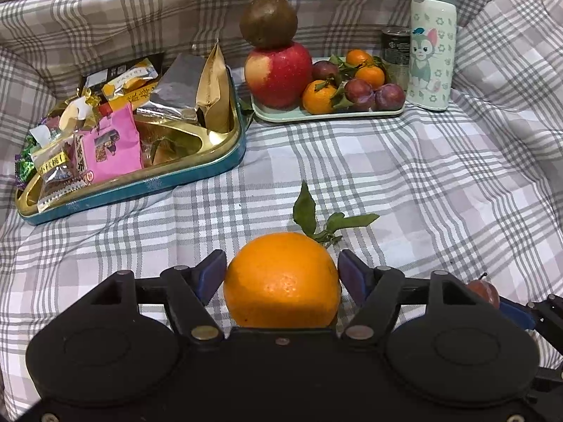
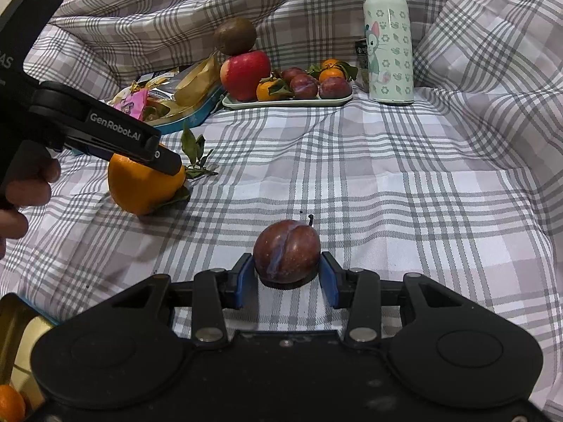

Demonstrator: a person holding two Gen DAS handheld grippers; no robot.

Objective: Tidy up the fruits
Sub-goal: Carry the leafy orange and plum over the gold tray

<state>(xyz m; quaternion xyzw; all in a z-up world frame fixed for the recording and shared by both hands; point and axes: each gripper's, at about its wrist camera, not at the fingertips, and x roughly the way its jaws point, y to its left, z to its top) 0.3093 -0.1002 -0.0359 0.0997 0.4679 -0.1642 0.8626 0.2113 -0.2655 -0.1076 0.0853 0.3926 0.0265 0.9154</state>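
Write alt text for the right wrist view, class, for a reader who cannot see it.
The right gripper is shut on a dark red plum over a grey plaid cloth. To its left, the left gripper straddles a leafy orange. Behind, a pale green tray holds an apple, plums and tangerines beside a cat-print bottle.

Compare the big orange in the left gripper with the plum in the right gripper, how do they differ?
The orange is bright orange with leaves on its stem; the plum is dark purple-red with a bare stem. The orange is clearly the bigger. The left gripper stands open around the orange, pads apart from it; the right gripper is shut on the plum. Both rest on the checked cloth.
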